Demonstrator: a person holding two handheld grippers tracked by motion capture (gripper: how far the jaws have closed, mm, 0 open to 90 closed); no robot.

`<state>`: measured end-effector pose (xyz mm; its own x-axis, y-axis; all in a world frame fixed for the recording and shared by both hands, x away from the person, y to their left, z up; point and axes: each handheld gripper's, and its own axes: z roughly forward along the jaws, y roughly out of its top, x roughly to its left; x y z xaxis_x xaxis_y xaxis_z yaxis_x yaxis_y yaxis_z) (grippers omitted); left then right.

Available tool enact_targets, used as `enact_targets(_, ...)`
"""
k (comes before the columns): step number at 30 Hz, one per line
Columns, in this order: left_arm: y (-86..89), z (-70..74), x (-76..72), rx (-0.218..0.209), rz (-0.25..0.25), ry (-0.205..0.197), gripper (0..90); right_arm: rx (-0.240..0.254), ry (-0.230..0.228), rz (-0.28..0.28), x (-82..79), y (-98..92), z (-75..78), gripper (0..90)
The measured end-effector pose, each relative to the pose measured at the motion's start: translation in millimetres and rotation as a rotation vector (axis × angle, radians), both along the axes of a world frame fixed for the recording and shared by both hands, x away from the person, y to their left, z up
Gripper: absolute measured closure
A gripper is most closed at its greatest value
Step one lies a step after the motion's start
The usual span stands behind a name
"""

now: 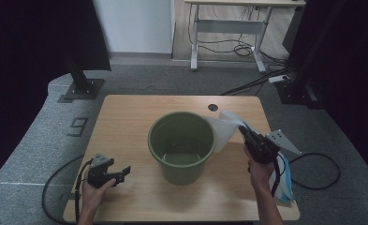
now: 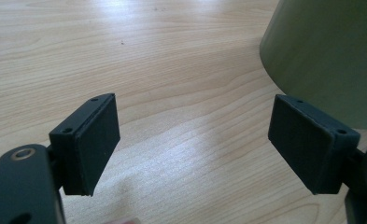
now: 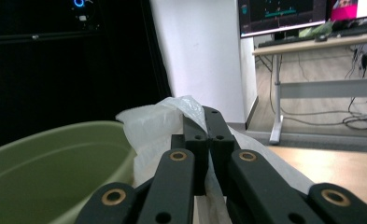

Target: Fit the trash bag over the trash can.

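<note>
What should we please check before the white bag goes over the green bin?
1. Right gripper shut on the white bag: ok.
2. Bag lifted beside the rim of the green bin: ok.
3. Bag mouth opened: cannot tell.
4. Left gripper open with nothing between its fingers: ok.
5. Left gripper at the bag to help spread it: not ok, it rests on the table left of the bin.
6. Bin upright: ok.

I see a second table (image 1: pixel 228 28) behind the desk (image 1: pixel 125 117), with cables (image 1: pixel 240 49) under it. A monitor (image 3: pixel 284 14) stands on that table. A black stand (image 1: pixel 81 86) is on the grey floor (image 1: pixel 32 140).
</note>
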<state>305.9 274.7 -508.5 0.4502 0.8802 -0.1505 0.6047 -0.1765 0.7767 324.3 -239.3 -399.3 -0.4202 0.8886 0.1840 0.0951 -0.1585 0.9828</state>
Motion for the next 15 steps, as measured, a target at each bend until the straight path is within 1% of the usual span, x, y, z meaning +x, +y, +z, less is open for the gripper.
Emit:
enact_targets(3, 0.2, -0.3, 0.8, -0.008, -0.003, 0.002, 16.7, -0.014, -0.023, -0.011, -1.7, 2.3, 14.0, 88.5)
enact_targets(6, 0.9, -0.4, 1.3, -0.007, -0.008, 0.001, 16.7, -0.019, -0.05, -0.023, -4.2, 4.5, 32.1, 88.5)
enact_targets(11, 2.9, -1.9, 2.6, -0.005, -0.014, 0.005, 16.8, -0.006, -0.108, -0.044, -10.9, 9.9, 58.4, 88.5)
enact_targets(13, 3.5, -1.7, 3.4, -0.009, -0.015, 0.005, 16.9, 0.003, -0.135, -0.042, -14.0, 11.2, 69.3, 88.5)
enact_targets(15, 3.9, -2.1, 4.3, -0.014, -0.017, 0.006, 17.0, 0.018, -0.15, -0.036, -16.0, 11.1, 77.0, 88.5)
